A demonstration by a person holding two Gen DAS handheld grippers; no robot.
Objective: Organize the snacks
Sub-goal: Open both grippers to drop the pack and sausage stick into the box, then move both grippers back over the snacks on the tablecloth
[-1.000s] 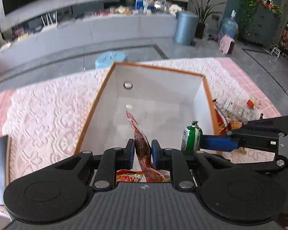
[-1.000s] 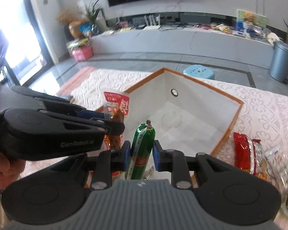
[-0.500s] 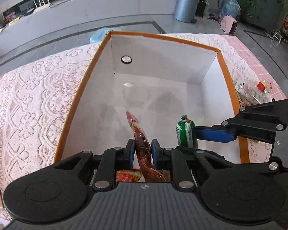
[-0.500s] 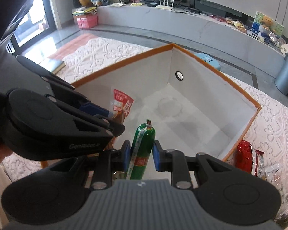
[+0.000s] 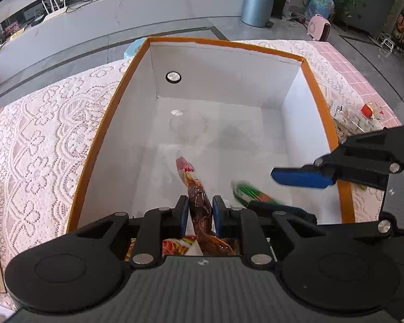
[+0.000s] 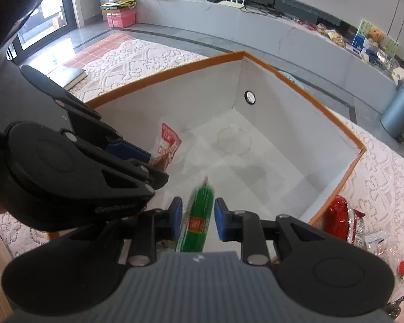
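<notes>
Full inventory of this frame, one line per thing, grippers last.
box: 1, white inside, orange rim, on lace cloth
lace cloth: 1, white, over pink table
green sausage: 1, blurred, between right jaws, pads clear of it
brown snack pack: 1, red top, in left jaws, over box
loose snacks: several, red and clear, right of box
bin: 1, grey-blue, on floor
left gripper: shut on pack
right gripper: jaws just opening

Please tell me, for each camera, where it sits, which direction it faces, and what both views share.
Left wrist: on the left gripper, facing down into the orange-rimmed white box; it pinches a brown snack packet; the right gripper enters from the right.
Right wrist: on the right gripper, over the box's near corner; its jaws have just been opening around a green sausage stick, pads apart from it.
Shared: box, both snacks, both grippers.
</notes>
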